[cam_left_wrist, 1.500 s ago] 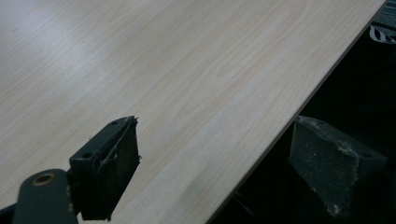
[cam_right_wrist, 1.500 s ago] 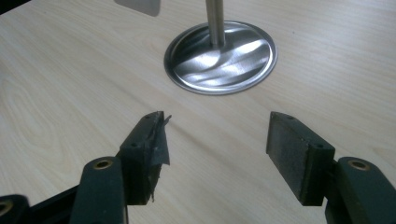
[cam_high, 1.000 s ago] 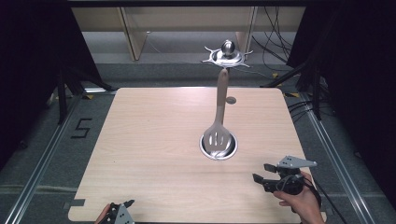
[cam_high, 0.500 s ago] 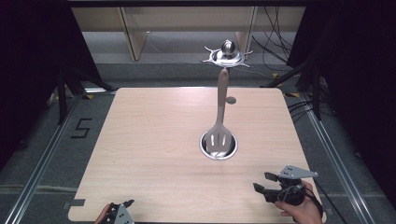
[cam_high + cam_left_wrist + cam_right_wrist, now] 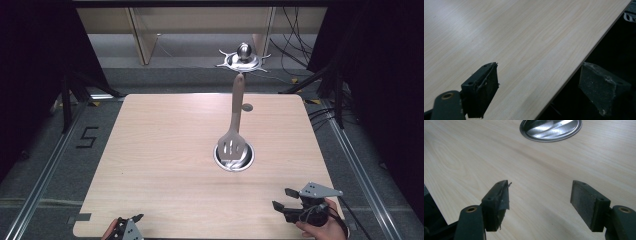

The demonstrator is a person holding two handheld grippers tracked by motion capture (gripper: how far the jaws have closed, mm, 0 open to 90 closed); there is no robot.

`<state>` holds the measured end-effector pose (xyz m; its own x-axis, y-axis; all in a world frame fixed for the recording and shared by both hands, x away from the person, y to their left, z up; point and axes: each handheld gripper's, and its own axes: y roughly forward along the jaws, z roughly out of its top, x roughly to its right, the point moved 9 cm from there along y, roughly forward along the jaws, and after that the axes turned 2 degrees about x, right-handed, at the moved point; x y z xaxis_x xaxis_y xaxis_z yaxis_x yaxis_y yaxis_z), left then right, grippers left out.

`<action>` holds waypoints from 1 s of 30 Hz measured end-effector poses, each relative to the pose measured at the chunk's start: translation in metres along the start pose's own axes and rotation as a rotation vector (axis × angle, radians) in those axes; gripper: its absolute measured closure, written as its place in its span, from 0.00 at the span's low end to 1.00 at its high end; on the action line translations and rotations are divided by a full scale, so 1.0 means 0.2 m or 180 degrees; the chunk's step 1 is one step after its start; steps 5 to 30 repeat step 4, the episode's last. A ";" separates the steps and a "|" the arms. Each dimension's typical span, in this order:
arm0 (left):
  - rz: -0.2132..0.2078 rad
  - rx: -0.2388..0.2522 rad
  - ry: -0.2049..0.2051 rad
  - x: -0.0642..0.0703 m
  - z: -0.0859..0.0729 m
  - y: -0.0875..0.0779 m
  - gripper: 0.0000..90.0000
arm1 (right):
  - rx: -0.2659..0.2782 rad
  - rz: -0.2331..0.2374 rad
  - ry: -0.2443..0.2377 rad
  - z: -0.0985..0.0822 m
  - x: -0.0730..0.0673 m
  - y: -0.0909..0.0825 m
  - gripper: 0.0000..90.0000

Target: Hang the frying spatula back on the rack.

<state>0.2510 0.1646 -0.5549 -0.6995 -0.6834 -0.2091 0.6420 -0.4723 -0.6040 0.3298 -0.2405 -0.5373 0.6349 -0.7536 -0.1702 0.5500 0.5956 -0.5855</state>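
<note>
A slotted spatula (image 5: pixel 235 125) with a beige handle stands tilted, its head resting in a round steel bowl (image 5: pixel 248 161) right of the table's middle. My right gripper (image 5: pixel 281 199) is near the front right corner, held in a hand and pointing left towards the table's middle. Its jaws are open and have just been opening, with nothing between them. In the right gripper view (image 5: pixel 540 200) it looks over bare wood at the bowl (image 5: pixel 549 139). My left gripper (image 5: pixel 131 223) sits at the front left edge. It is open (image 5: pixel 541 92), with one jaw over the table and one past the edge.
A small round disc (image 5: pixel 247 107) lies on the wooden table (image 5: pixel 165 150) beside the spatula handle. Beyond the far edge stands a star-shaped metal piece with a ball (image 5: pixel 243 56). Cables and dark stands flank the table. A "5" (image 5: pixel 86 136) marks the floor at left.
The right hand has drawn back towards the table's front edge and sunk a little. The left gripper, spatula and bowl have stayed put.
</note>
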 end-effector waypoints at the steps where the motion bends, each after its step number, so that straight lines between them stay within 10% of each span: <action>1: 0.0017 -0.0029 0.0037 -0.01 0.00 0.00 0.17 | 0.0048 0.0001 -0.0055 0.01 0.01 0.01 0.36; 30: 0.0017 0.0006 0.0029 0.00 0.00 0.00 0.17 | 0.0048 0.0001 -0.0075 0.01 0.01 0.00 0.36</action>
